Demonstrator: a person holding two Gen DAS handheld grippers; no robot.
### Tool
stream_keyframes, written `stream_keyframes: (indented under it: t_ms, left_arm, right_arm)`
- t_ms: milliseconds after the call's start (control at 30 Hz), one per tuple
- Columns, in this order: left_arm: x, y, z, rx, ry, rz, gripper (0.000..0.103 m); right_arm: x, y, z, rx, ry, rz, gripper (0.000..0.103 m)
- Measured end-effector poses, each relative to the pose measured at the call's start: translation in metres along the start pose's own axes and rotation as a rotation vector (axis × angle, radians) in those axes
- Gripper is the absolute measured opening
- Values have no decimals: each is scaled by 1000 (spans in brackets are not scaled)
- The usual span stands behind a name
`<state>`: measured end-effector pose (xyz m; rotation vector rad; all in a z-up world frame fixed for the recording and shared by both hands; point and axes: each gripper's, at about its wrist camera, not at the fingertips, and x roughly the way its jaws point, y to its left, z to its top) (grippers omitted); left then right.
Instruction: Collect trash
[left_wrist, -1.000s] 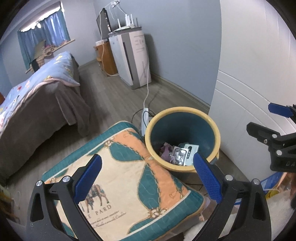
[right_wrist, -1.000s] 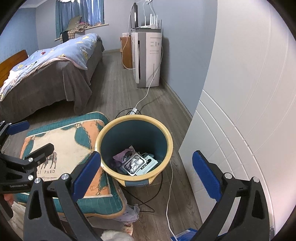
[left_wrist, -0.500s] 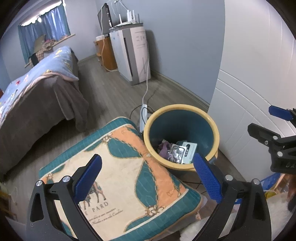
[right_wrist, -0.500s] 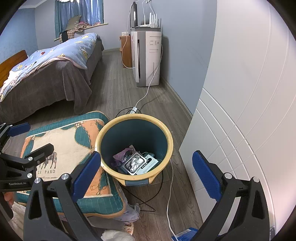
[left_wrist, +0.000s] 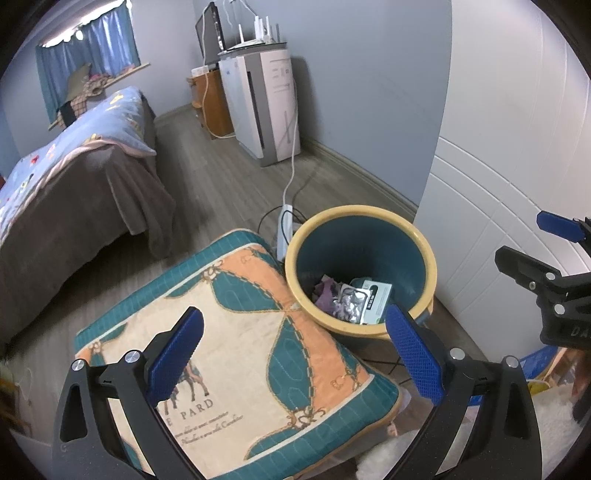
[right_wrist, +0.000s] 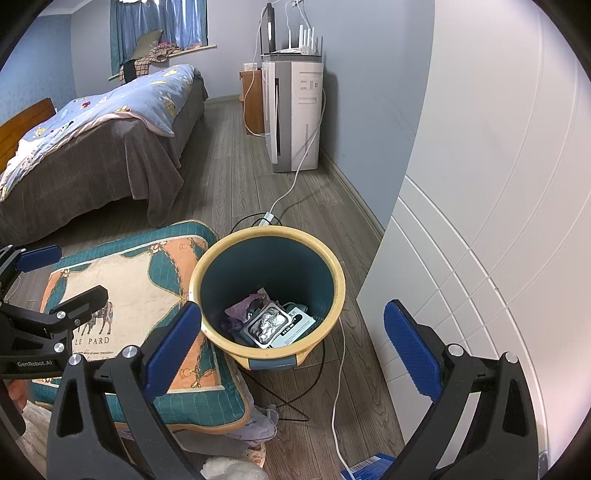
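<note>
Grey wood-look flooring (right_wrist: 236, 155) runs from the lower middle of both views toward the far blue wall, with a white panelled surface (right_wrist: 498, 221) filling the right side of each frame. At upper left stands a bed (right_wrist: 110, 136) under a blue patterned quilt and a dark grey cover. Against the far wall at upper centre is a tall white appliance (right_wrist: 295, 118), its white cable trailing down across the floor.

Lower left of centre lies a teal, orange and cream cushion (left_wrist: 236, 332), touching the bin's left side. That bin (right_wrist: 334, 269), teal with a yellow rim, sits at centre of the right wrist view and right of centre in the left wrist view (left_wrist: 428, 251). Inside, at its bottom, rests the trash (right_wrist: 271, 321): a crinkled silver wrapper, a white printed packet and something purple, all heaped together.

Along the bottom of the left wrist view the left gripper (left_wrist: 295, 354) has its blue pads spread wide apart, holding nothing. In the right wrist view the right gripper (right_wrist: 291, 350) is likewise spread wide and empty, framing the bin from below.
</note>
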<state>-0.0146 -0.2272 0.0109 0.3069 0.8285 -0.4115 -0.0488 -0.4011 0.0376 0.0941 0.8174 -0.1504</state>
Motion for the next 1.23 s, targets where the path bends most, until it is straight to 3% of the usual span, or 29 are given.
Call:
stream_keyframes:
  t_ms: [833, 933, 1067, 1233]
  left_arm:
    - [1, -2, -1, 5, 6, -9, 98]
    - [2, -2, -2, 7, 18, -37, 98]
    - [6, -4, -3, 32, 43, -57, 98]
    - [1, -9, -4, 63, 17, -59, 98]
  right_arm:
    - [0, -1, 1, -1, 3, 1, 97]
    - [0, -2, 1, -1, 3, 1, 97]
    - [0, -2, 2, -1, 3, 1, 97]
    - [0, -4, 1, 2, 4, 2, 97]
